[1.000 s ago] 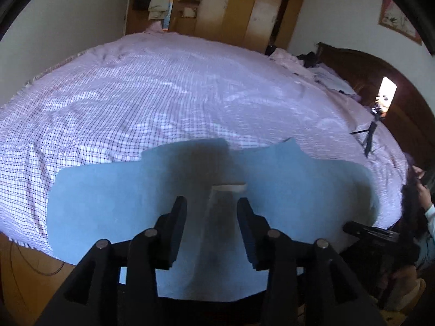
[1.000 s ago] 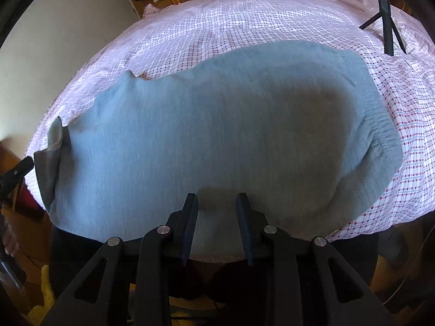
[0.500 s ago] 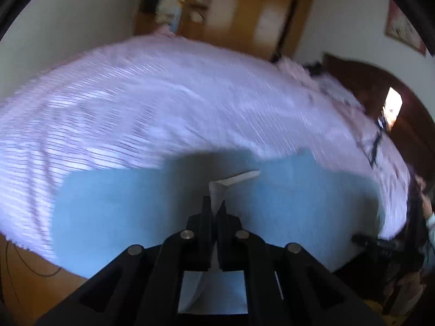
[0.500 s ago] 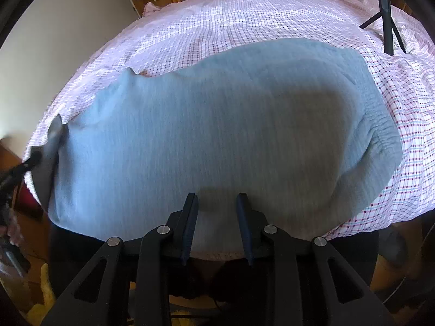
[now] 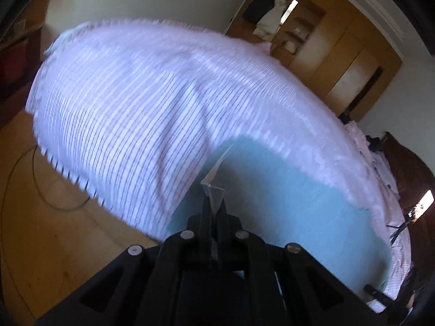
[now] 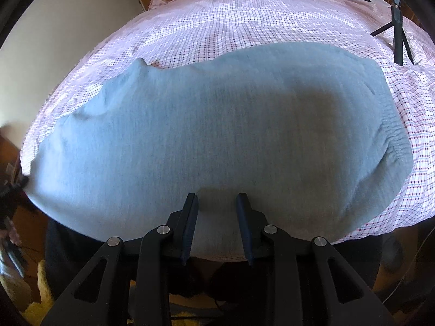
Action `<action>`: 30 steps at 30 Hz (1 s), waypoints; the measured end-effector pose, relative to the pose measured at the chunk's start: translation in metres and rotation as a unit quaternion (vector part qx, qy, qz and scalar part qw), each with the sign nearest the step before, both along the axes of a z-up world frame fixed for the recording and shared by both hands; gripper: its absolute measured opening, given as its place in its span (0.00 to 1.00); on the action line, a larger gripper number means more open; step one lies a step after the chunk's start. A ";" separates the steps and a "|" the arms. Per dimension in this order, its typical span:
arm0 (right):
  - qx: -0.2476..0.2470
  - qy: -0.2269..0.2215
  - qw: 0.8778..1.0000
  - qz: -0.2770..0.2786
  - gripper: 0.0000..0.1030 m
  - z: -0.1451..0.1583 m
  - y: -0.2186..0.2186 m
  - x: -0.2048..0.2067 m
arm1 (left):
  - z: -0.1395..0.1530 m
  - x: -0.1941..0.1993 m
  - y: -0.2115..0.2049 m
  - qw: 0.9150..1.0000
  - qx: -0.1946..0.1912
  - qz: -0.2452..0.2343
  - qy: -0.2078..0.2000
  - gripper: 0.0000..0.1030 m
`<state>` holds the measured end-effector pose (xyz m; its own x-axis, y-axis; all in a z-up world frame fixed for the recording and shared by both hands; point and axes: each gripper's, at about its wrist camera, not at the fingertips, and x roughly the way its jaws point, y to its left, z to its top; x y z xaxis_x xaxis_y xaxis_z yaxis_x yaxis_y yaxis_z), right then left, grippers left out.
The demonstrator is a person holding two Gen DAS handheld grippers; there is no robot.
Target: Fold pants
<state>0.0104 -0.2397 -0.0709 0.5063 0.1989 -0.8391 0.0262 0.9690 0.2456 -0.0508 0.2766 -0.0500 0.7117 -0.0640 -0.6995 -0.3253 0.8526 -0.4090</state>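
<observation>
Light blue-grey pants (image 6: pixel 217 135) lie flat across the checked pink bed, the elastic waistband at the right (image 6: pixel 394 141). They also show in the left wrist view (image 5: pixel 285 203), blurred. My left gripper (image 5: pixel 216 203) is shut on the pants' leg end, a thin fold of fabric sticking up between the jaws, lifted over the bed's left end. My right gripper (image 6: pixel 217 203) is open, its jaws standing over the pants' near edge, holding nothing.
The checked bedsheet (image 6: pixel 231 27) covers the bed. A small black tripod (image 6: pixel 397 35) stands on the bed at the far right. Wooden floor (image 5: pixel 40 217) with a cable lies left of the bed. A wooden wardrobe (image 5: pixel 339 62) stands behind.
My left gripper has closed on the pants' leg end and swung up and to the left with it. The right gripper has stayed in place, open.
</observation>
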 end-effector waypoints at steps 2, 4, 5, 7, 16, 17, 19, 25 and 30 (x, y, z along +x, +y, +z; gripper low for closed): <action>-0.003 0.001 1.000 0.000 0.21 -0.001 0.001 0.001 | -0.017 0.000 -0.001 1.000 0.000 0.003 0.012 0.02; -0.005 0.001 1.000 0.001 0.21 -0.002 0.002 0.002 | -0.031 0.002 0.000 1.000 -0.001 0.007 0.019 0.03; -0.006 0.001 1.000 0.002 0.21 -0.003 0.002 0.002 | -0.035 0.004 0.000 1.000 -0.002 0.008 0.023 0.03; -0.006 0.001 1.000 0.003 0.21 -0.003 0.003 0.002 | -0.037 0.005 0.001 0.999 0.011 0.011 0.032 0.04; -0.012 -0.029 0.999 0.020 0.21 0.022 0.011 0.008 | 0.009 0.002 0.000 0.997 0.070 -0.014 0.000 0.12; -0.013 -0.036 0.999 0.028 0.21 0.029 0.015 0.012 | 0.014 0.010 0.000 0.997 0.067 -0.023 -0.006 0.16; -0.014 -0.046 0.998 0.042 0.21 0.037 0.021 0.020 | 0.019 0.026 -0.003 0.998 0.055 -0.039 -0.015 0.27; -0.008 -0.052 0.996 0.070 0.21 0.046 0.041 0.039 | 0.013 0.071 -0.011 0.996 0.057 -0.070 -0.008 0.40; -0.002 -0.035 0.996 0.087 0.21 0.033 0.051 0.040 | 0.007 0.083 -0.005 0.997 0.024 -0.067 -0.019 0.40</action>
<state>0.0505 -0.1884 -0.0376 0.5223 0.2850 -0.8037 -0.1590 0.9585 0.2365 0.0326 0.2720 -0.0428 0.7255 -0.1283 -0.6761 -0.1913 0.9061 -0.3773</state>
